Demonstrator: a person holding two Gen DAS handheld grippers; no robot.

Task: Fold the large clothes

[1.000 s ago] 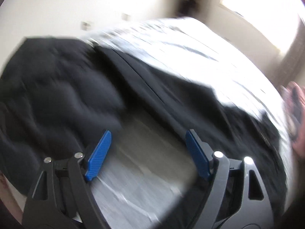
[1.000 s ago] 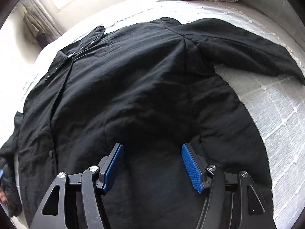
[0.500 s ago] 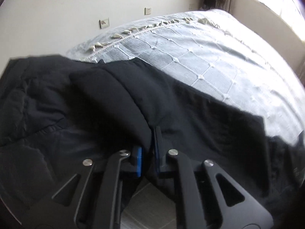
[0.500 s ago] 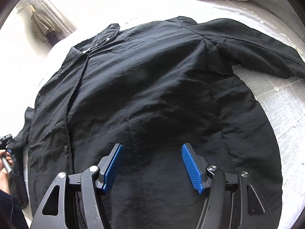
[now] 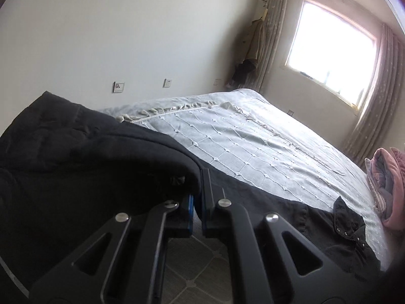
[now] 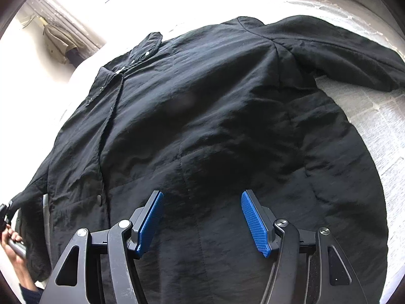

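While the wide bed under its pale grey quilted cover (image 5: 253,149) filled most of both views, the large black padded coat (image 6: 215,116) lay spread across it with the snap placket to the left, its collar at the far end and one long sleeve (image 6: 336,53) stretched to the far right. A heap of pink and grey folded bedding (image 5: 387,185) sat at the far end of the bed beyond the collar. No container showed anywhere, so nothing was held in one.

At the near left edge, the left gripper (image 5: 198,200) had its jaws pressed together on a thick fold of the coat's left sleeve or side, having just closed on it, and the cloth draped over the fingers. The right gripper (image 6: 200,217) hung over the coat's lower body with its blue pads (image 6: 253,220) standing well apart and nothing between them.

Slick padded cloth could probably slide out of so narrow a pinch if pulled quickly. With the right gripper not pinning the body, the whole coat might drag and bunch instead of folding.
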